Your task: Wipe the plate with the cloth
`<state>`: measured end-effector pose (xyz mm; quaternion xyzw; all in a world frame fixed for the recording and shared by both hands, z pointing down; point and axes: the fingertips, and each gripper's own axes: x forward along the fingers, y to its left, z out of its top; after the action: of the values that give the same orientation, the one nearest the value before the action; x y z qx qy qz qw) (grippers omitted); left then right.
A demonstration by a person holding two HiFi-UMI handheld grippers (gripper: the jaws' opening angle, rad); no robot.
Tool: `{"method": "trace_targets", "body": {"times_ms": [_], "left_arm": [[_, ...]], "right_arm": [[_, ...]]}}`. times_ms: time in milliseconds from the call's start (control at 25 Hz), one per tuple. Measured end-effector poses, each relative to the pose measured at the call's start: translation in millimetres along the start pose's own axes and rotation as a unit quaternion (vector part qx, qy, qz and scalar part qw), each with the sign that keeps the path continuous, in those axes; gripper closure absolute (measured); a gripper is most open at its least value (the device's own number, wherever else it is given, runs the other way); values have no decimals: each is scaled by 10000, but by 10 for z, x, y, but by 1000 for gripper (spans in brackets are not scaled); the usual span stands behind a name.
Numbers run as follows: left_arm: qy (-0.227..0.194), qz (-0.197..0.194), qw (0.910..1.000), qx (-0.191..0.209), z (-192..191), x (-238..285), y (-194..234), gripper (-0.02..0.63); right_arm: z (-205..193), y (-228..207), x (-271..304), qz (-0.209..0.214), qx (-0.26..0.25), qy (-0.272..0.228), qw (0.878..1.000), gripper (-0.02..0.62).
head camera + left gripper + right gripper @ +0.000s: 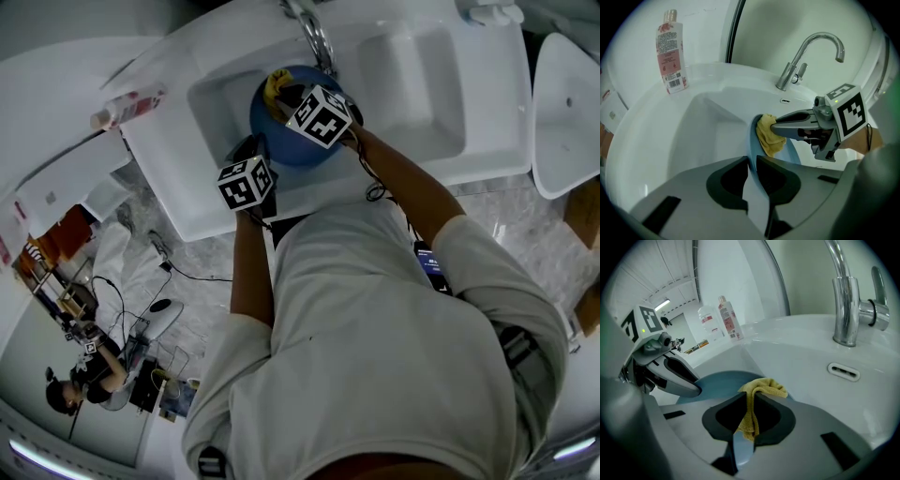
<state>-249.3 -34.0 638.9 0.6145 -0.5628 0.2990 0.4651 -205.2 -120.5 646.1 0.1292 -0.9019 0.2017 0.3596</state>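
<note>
Inside the white ceramic sink basin (693,136) a round blue plate (751,138) stands on edge, its rim pinched between the closed jaws of the left gripper (752,159). The right gripper (750,397) is clamped on a crumpled yellow cloth (764,386), which seems pressed against the plate's face.
</note>
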Motion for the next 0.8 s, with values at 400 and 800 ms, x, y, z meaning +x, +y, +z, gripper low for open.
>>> {"method": "trace_targets", "body": {"times_ms": [400,800], "left_arm": [[78,9,9999,-114,-29,15,21,535],[148,-24,9998,-150,-39,60,34,537]], "right_arm": [[-363,-387,-94,-433,-6,368,9984,548],[-887,-625,-352,-675,57,715,9951,548]]}}
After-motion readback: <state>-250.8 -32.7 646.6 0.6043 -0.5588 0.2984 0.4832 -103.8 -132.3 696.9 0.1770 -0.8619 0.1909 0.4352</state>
